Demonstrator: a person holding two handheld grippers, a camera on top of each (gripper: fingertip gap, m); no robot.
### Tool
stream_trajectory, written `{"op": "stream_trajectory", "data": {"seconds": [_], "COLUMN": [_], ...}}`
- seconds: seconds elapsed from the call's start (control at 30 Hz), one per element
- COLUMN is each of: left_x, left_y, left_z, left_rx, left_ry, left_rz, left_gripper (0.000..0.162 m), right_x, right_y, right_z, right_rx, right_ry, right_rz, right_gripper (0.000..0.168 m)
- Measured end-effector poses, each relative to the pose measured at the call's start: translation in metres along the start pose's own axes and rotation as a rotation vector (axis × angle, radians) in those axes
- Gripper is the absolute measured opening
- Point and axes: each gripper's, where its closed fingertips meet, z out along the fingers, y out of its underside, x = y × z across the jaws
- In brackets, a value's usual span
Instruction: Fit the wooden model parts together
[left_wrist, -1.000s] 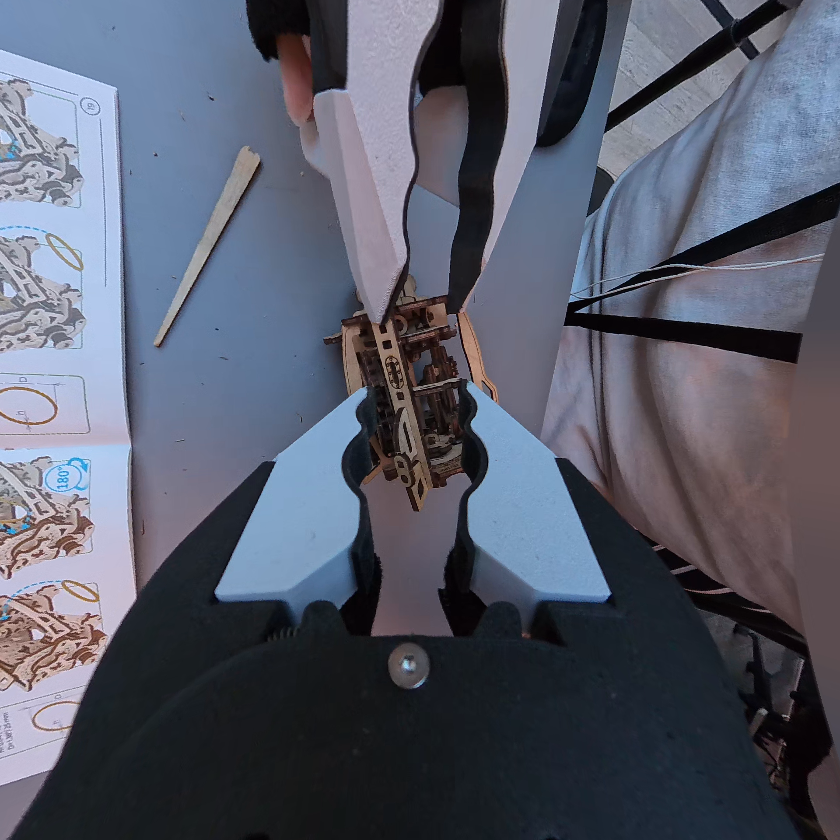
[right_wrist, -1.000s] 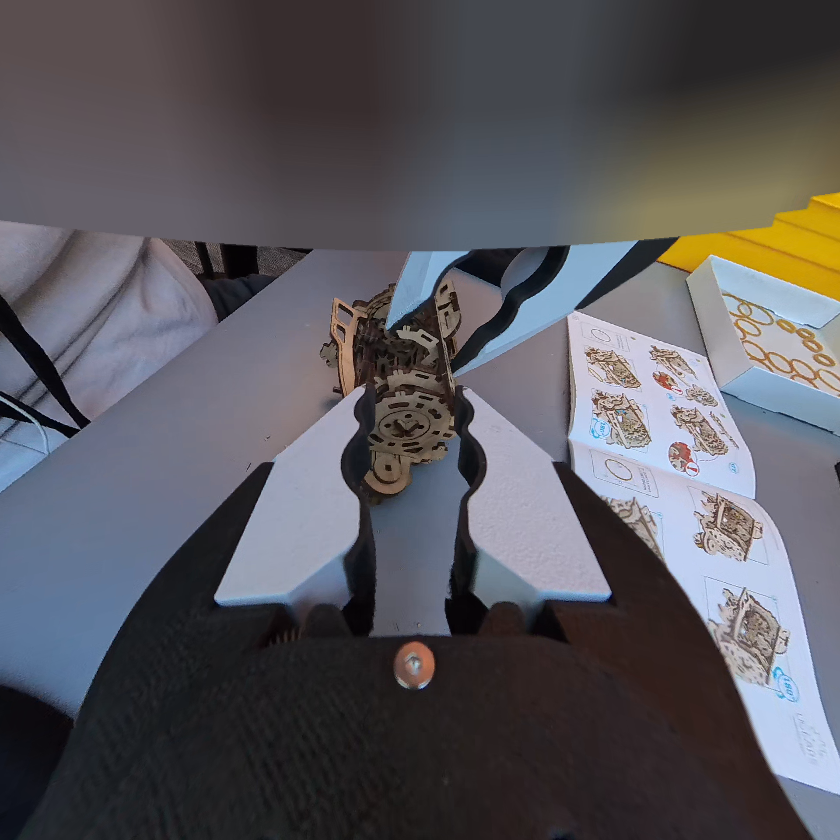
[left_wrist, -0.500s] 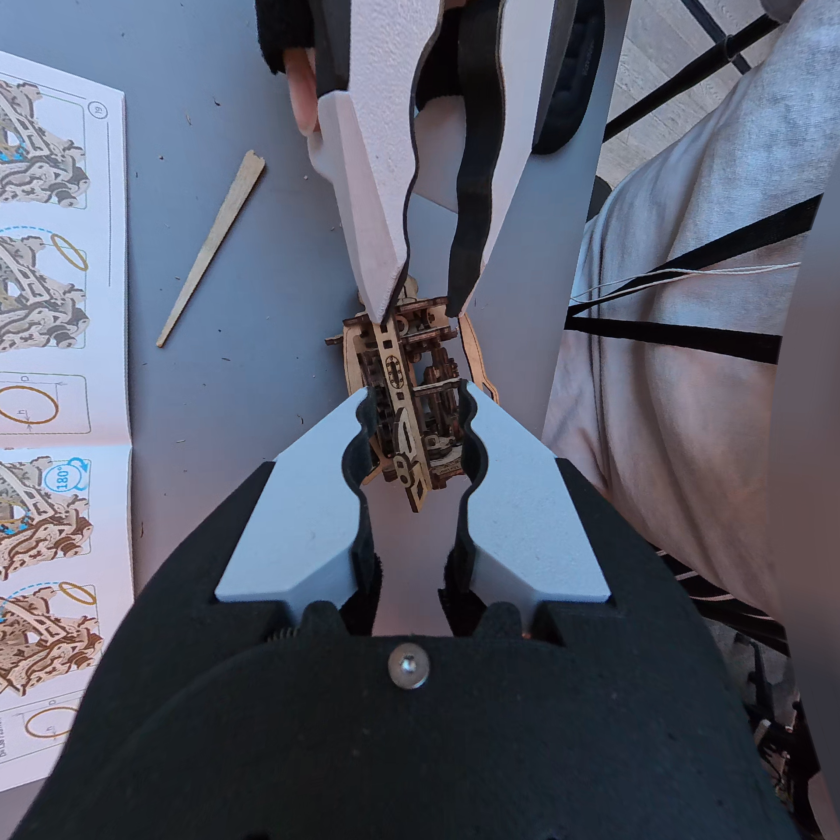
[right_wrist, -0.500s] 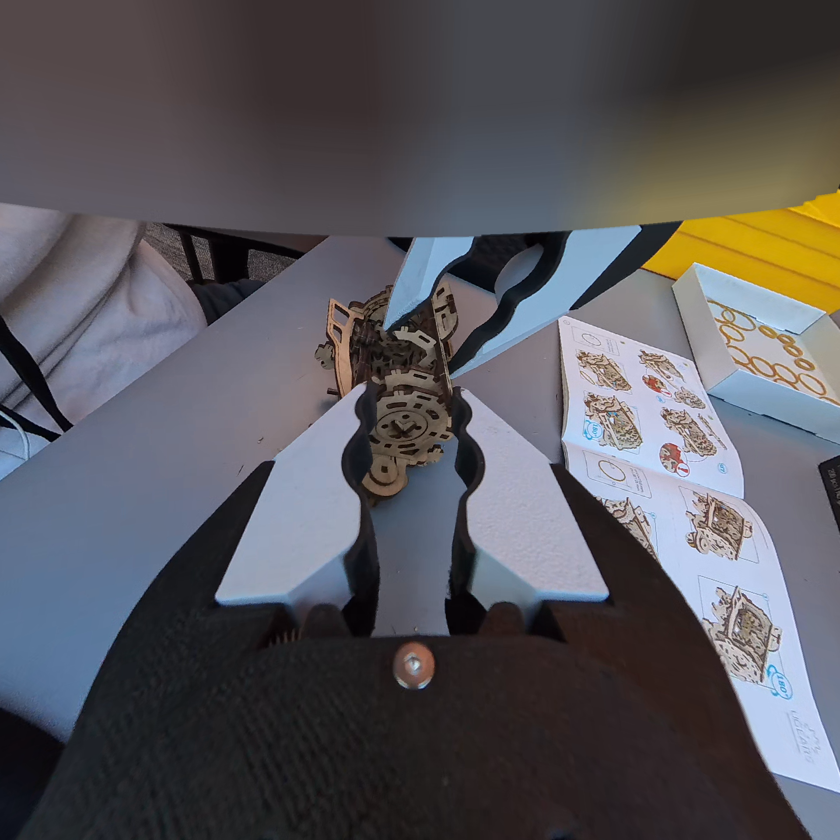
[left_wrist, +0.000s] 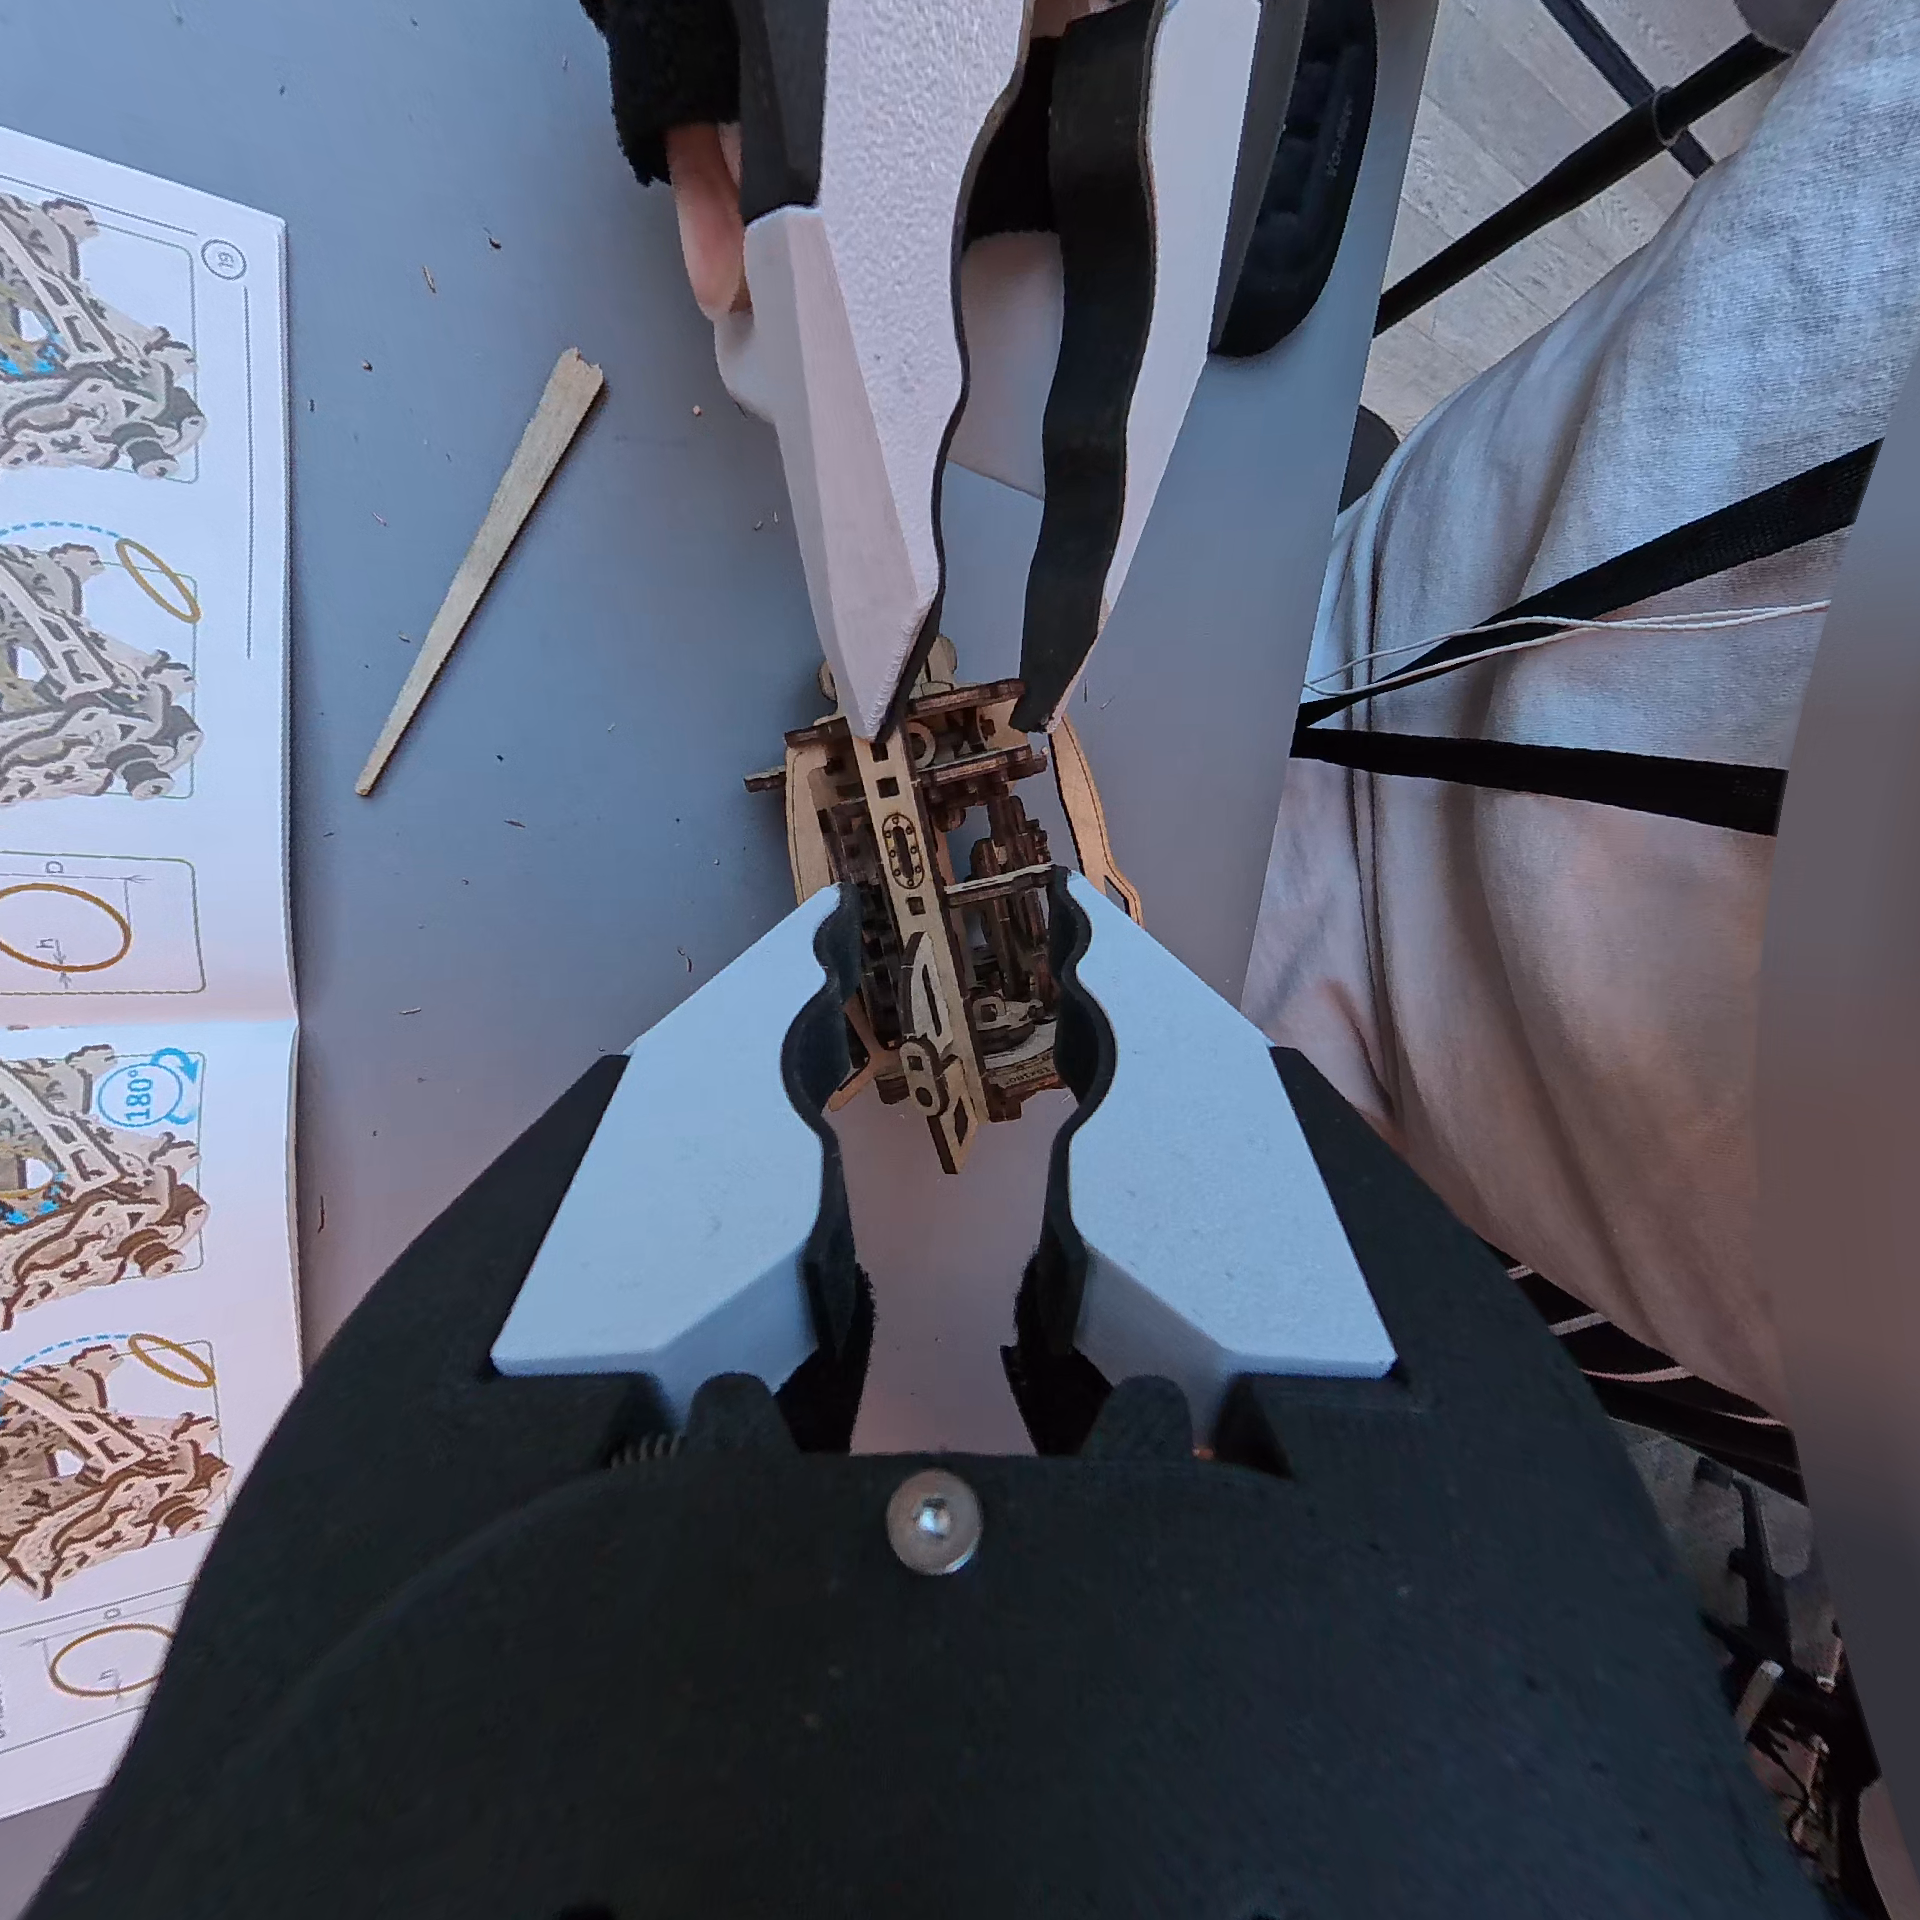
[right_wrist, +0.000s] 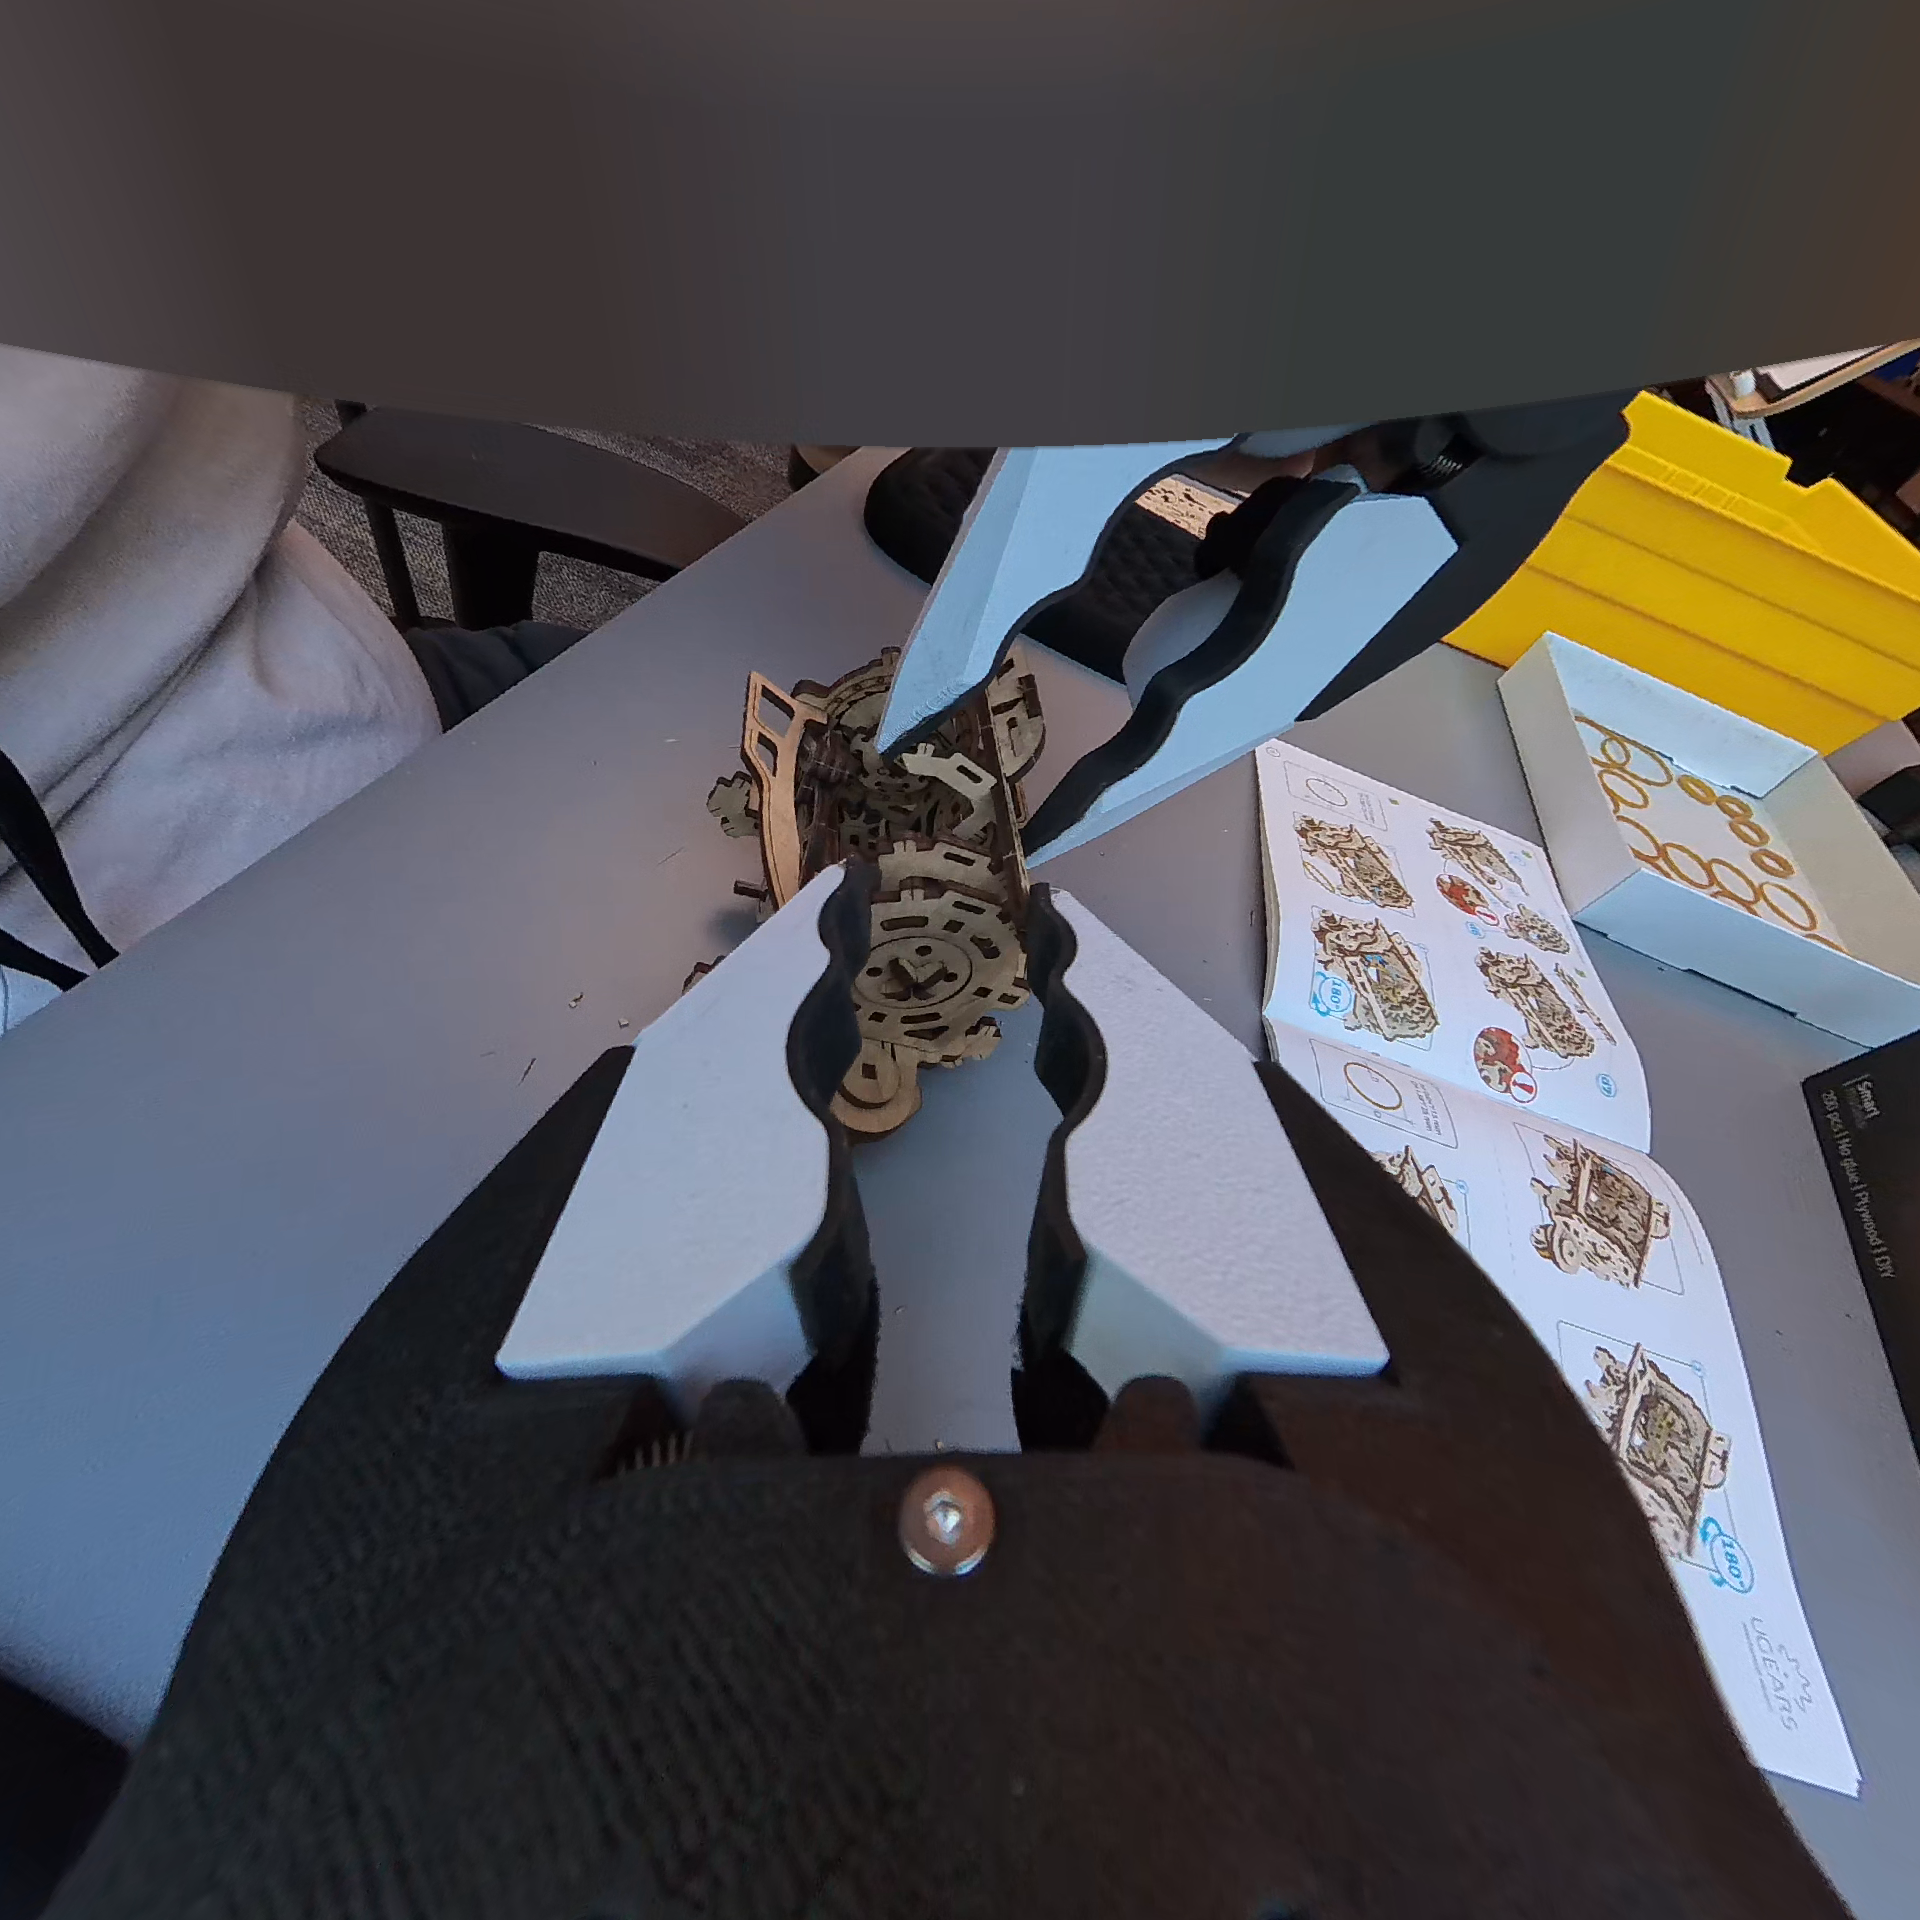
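Observation:
A small laser-cut wooden model (left_wrist: 902, 862) stands on the grey table (left_wrist: 540, 914) close to its edge. In the left wrist view my left gripper (left_wrist: 954, 894) is shut on the model's near end. My right gripper (left_wrist: 958, 717) comes in from the top with its tips on the far end. In the right wrist view my right gripper (right_wrist: 940, 883) is shut on the model's (right_wrist: 925, 966) round gear end. My left gripper (right_wrist: 961, 798) reaches in from the upper right, one tip on top of the model and one beside it.
An open instruction booklet (left_wrist: 125, 935) lies left of the model and shows in the right wrist view (right_wrist: 1455, 1039) too. A thin wooden stick (left_wrist: 478, 571) lies near it. A white box of rubber bands (right_wrist: 1714, 862), a yellow bin (right_wrist: 1662, 582) and a black box (right_wrist: 1870, 1195) are nearby. A person's grey garment (left_wrist: 1558, 935) is beyond the table edge. Less than 4 cm separates the two grippers' tips.
Both grippers keep hold of the model. The right wrist view has tilted, so the left gripper and the yellow bin show more fully. The left view has barely shifted.

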Motion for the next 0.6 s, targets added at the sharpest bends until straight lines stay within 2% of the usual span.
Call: {"op": "stream_trajectory", "data": {"seconds": [0.2, 0.23, 0.3, 0.37, 0.43, 0.5, 0.6], "left_x": [0.003, 0.003, 0.004, 0.003, 0.004, 0.004, 0.004], "left_y": [0.0, 0.0, -0.001, -0.001, -0.001, -0.001, -0.001], "left_z": [0.0, 0.0, 0.001, 0.001, 0.001, 0.001, 0.001], "left_rx": [0.006, 0.008, 0.01, 0.007, 0.006, 0.004, 0.004], "left_ry": [-0.001, -0.005, 0.0, 0.001, 0.0, -0.004, -0.009], "left_rz": [0.006, 0.01, 0.015, 0.017, 0.02, 0.024, 0.029], "left_gripper": [0.034, 0.034, 0.034, 0.034, 0.034, 0.034, 0.034], "right_x": [-0.001, 0.0, 0.009, 0.02, 0.021, 0.022, 0.025], "right_y": [-0.003, -0.006, -0.02, -0.024, -0.016, -0.004, -0.009], "right_z": [-0.001, -0.003, -0.011, -0.018, -0.017, -0.011, -0.009], "right_rx": [0.048, 0.071, 0.165, 0.222, 0.204, 0.131, 0.138], "right_ry": [-0.039, -0.049, -0.057, -0.091, -0.136, -0.124, -0.121], "right_rz": [0.083, 0.101, 0.205, 0.36, 0.466, 0.483, 0.533], "right_gripper": [0.03, 0.026, 0.006, 0.001, 0.0, 0.0, 0.0]}}
